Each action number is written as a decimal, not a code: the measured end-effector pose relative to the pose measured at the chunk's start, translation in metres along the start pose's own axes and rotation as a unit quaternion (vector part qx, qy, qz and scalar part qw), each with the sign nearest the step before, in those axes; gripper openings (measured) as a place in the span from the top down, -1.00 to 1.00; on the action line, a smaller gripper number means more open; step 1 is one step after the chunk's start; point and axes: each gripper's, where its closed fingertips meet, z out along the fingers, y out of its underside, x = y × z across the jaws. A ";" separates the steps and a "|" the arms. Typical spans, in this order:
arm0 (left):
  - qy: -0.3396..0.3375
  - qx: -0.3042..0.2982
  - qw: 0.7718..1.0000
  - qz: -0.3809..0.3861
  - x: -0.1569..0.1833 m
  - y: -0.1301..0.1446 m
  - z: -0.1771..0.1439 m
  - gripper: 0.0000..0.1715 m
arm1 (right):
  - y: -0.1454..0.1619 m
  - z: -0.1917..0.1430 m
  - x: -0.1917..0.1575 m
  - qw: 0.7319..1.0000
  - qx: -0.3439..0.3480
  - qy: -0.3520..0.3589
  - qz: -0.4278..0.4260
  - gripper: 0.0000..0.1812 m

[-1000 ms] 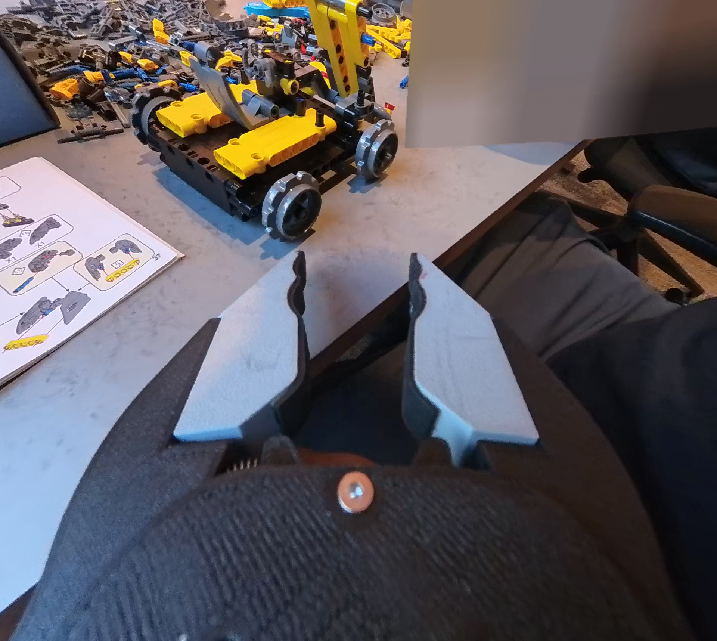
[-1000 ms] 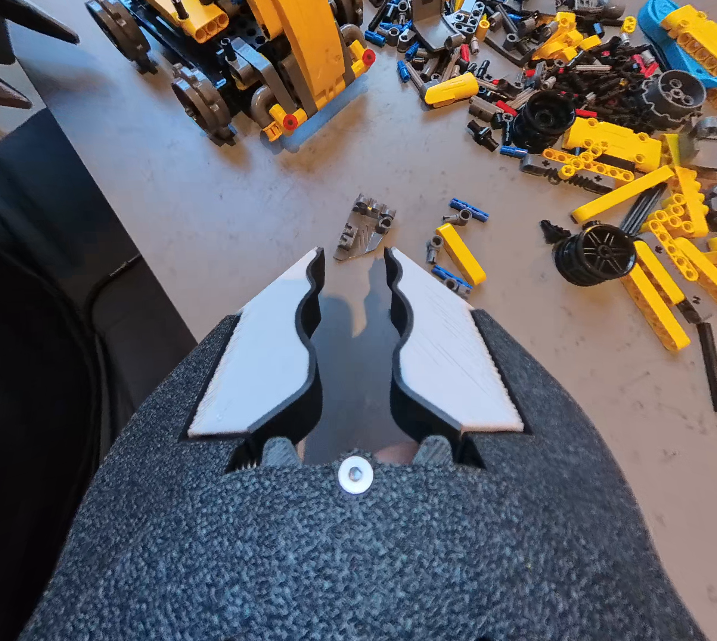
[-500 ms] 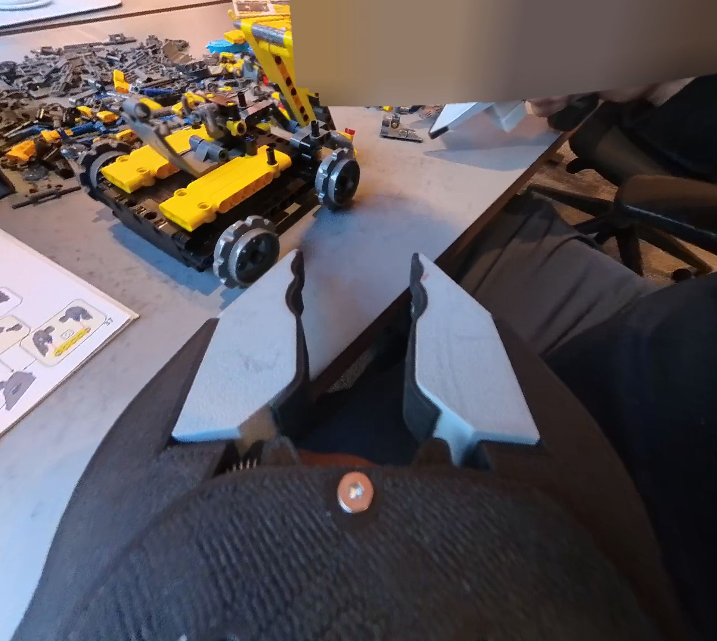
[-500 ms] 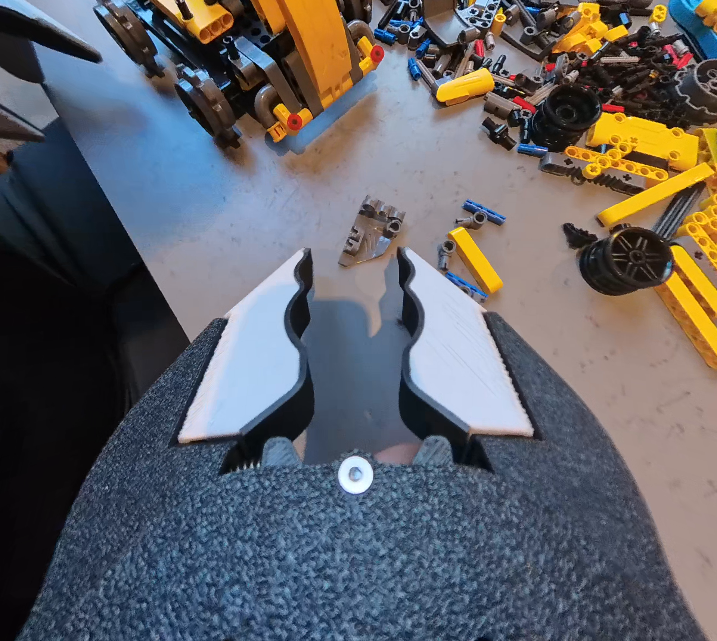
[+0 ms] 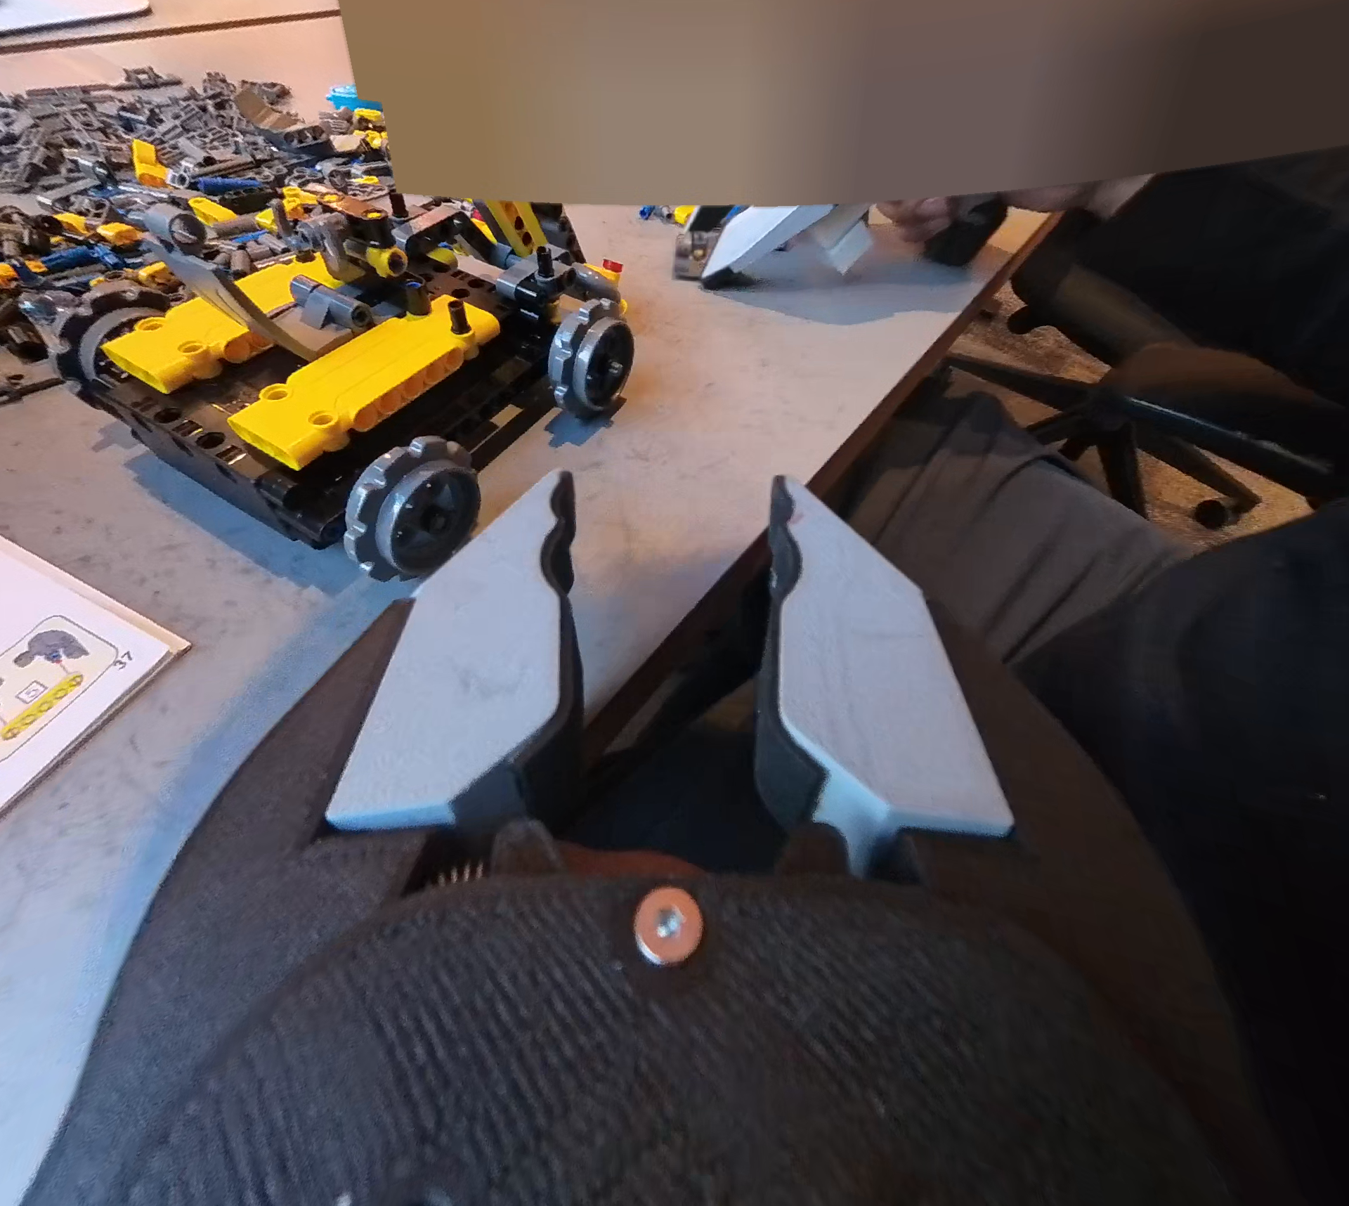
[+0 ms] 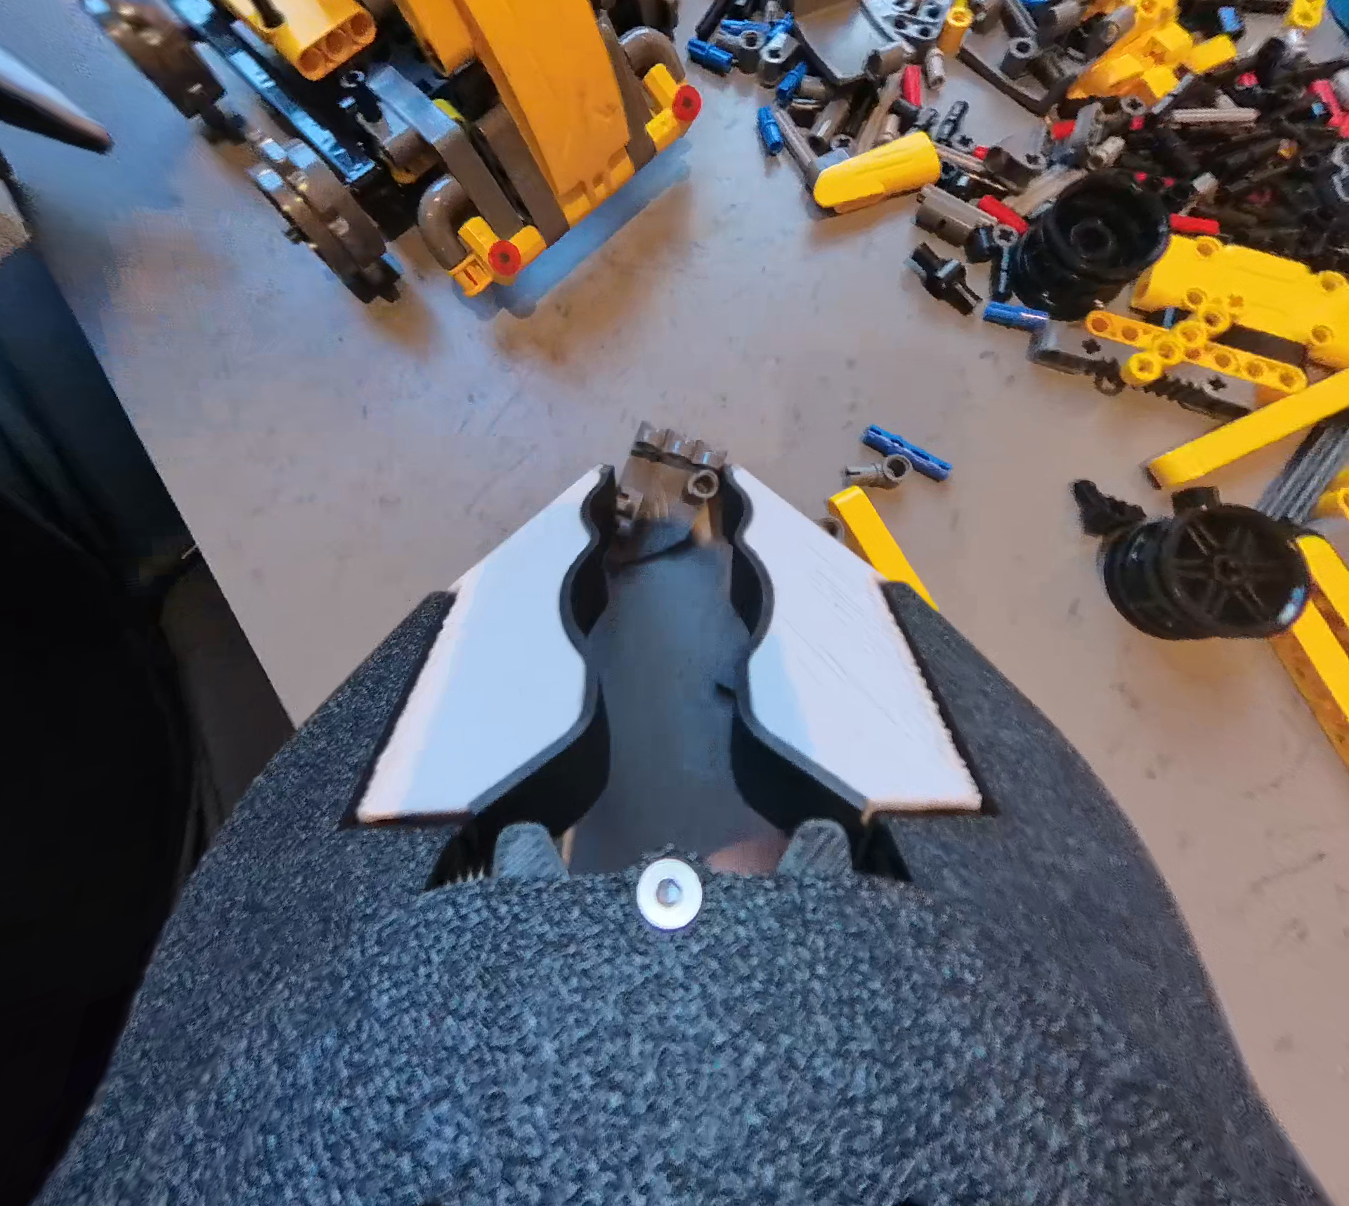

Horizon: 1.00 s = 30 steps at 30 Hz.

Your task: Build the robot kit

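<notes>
Item: small dark grey ridged plastic building piece (image 6: 675, 463), angular, row of studs along its far edge. Location: flat on the grey worktop (image 6: 620, 368), apart from the loose parts heap (image 6: 1022, 39).

Right tongs (image 6: 668, 484): tips set either side of the piece, close against it; whether they grip cannot be told. Adjacent: yellow beam (image 6: 876, 543) just beside, black wheel (image 6: 1204, 579) farther right.

Left tongs (image 5: 668, 499): wide apart, empty, over the worktop edge. Nearest: grey wheel (image 5: 412, 506) of the yellow and black part-built brick vehicle (image 5: 350, 360). Printed instruction booklet (image 5: 66, 682) lies to the left.
</notes>
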 end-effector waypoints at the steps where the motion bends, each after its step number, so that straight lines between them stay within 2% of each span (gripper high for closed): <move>1: 0.002 0.000 1.000 0.000 0.001 0.000 0.000 0.40 | 0.000 0.000 -0.002 1.000 -0.002 -0.010 -0.007 0.69; 8: 0.012 -0.010 1.000 -0.005 0.001 0.006 -0.009 0.39 | 0.006 -0.008 -0.035 0.984 -0.038 -0.091 -0.148 0.69; 11: 0.015 -0.019 1.000 -0.006 0.001 0.009 -0.010 0.39 | 0.006 -0.007 -0.042 0.974 -0.048 -0.094 -0.201 0.69; 18: 0.017 -0.025 1.000 0.000 0.004 0.011 -0.012 0.39 | 0.006 -0.007 -0.046 0.973 -0.045 -0.095 -0.205 0.68; 24: 0.023 -0.031 0.999 0.003 0.008 0.013 -0.009 0.39 | 0.007 -0.017 -0.042 0.978 -0.024 -0.090 -0.184 0.55; 30: 0.027 -0.031 0.999 0.004 0.011 0.013 -0.007 0.39 | 0.010 -0.039 -0.015 0.988 0.003 -0.039 -0.153 0.55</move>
